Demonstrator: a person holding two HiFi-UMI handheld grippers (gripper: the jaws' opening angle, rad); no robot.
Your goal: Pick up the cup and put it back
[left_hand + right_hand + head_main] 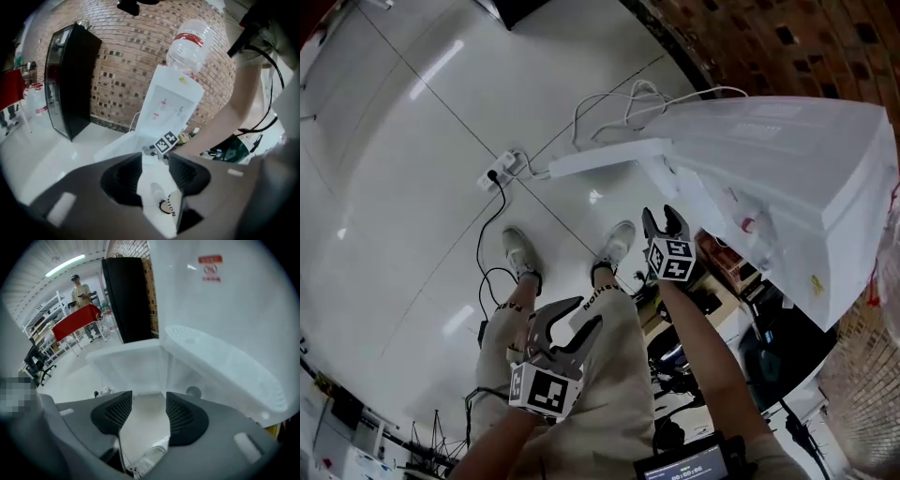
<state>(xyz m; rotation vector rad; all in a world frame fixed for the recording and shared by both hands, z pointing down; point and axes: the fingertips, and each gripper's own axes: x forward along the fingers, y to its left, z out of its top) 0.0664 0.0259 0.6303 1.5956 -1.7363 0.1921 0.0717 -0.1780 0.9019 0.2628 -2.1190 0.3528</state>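
Released and empty: left tongs (584, 312), right tongs (662, 217); white water dispenser (769, 187) at two o'clock; cup unseen, presumably light, grip mid-wall.

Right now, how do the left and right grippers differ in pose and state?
The left gripper hangs low over the person's thigh; the right gripper reaches out beside the white water dispenser. The left gripper's jaws look spread wider than the right gripper's. Both are open and empty; no cup shows.
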